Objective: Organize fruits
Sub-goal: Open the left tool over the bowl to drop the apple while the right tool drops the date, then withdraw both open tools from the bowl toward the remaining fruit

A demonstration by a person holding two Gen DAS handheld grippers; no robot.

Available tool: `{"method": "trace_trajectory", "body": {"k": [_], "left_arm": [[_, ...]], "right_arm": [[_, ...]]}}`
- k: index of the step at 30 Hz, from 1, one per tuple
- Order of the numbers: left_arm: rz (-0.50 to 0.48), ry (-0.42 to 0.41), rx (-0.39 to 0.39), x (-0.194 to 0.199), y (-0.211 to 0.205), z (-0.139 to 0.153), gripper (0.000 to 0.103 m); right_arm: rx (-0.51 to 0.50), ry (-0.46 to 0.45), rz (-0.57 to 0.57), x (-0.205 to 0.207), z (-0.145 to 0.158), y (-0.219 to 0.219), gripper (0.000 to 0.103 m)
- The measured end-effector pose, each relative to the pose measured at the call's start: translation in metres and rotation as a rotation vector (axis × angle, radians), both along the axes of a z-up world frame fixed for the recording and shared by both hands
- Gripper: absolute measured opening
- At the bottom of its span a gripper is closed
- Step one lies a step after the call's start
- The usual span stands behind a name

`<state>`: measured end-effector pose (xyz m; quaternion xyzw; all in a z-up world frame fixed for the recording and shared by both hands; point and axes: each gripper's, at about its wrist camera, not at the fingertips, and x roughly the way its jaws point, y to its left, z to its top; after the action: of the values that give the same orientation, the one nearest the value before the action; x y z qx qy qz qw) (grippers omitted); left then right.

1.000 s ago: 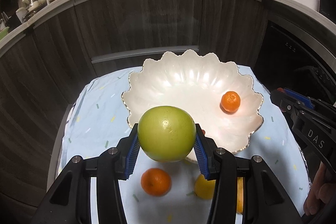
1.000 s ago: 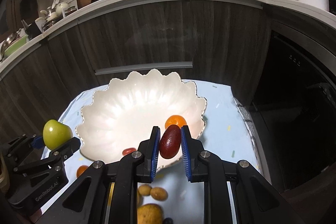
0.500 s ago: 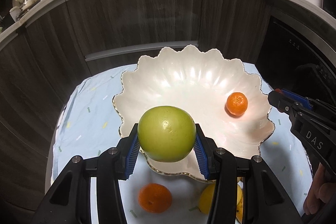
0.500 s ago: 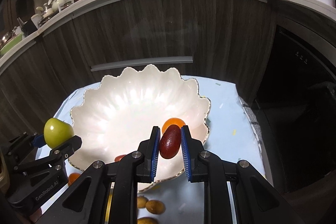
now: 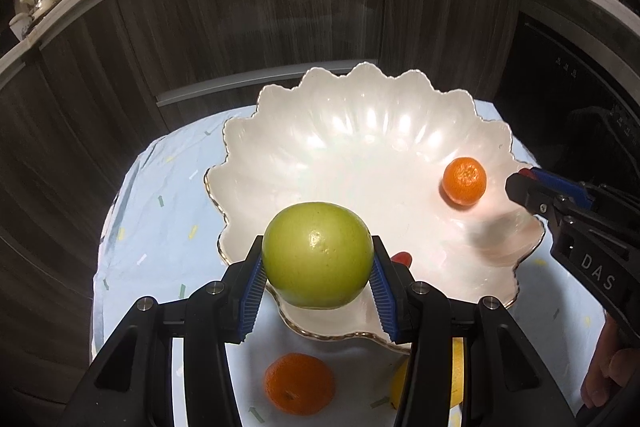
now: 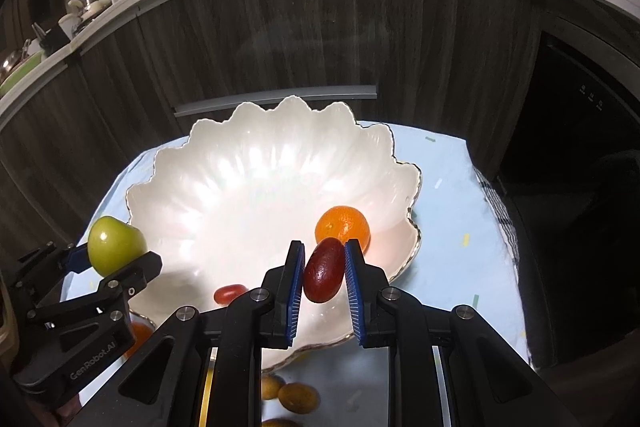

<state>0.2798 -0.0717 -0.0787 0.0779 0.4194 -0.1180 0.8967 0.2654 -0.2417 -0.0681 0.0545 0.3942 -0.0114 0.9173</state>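
**Bowl centre open, near rim crowded**

The scalloped bowl has a wide bare middle and far side. A mandarin sits near its right wall, a small red fruit by the near rim. In front of the bowl, an orange and small brown fruits clutter the cloth.

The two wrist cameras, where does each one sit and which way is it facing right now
Left wrist: sits behind the left claw, looks forward and down over the white bowl toward the kitchen cabinets; shows its own fingers clamping a green apple, plus the right claw at the right edge.
Right wrist: sits behind the right claw, same heading, nearer the bowl's right side; shows its fingers gripping a dark red fruit, with the left claw at lower left.
Shared: bowl, apple, the mandarin in the bowl, blue tablecloth.
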Motion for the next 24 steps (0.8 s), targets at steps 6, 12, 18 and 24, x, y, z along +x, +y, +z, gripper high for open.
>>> {"method": "trace_trajectory", "body": {"k": [6, 12, 18, 24], "left_arm": [[0.004, -0.005, 0.035, -0.001, -0.001, -0.003, 0.066], [0.01, -0.019, 0.042, -0.004, 0.001, 0.005, 0.071], [0.026, -0.065, 0.045, -0.013, 0.005, 0.018, 0.082], [0.033, -0.083, 0.041, -0.025, 0.008, 0.03, 0.082]], "right_arm": [[-0.022, -0.006, -0.001, -0.001, 0.001, 0.002, 0.048], [-0.017, -0.031, -0.014, -0.007, 0.008, -0.001, 0.06], [-0.037, -0.064, -0.045, -0.017, 0.02, -0.003, 0.081], [-0.035, -0.087, -0.053, -0.03, 0.031, -0.002, 0.081]]}}
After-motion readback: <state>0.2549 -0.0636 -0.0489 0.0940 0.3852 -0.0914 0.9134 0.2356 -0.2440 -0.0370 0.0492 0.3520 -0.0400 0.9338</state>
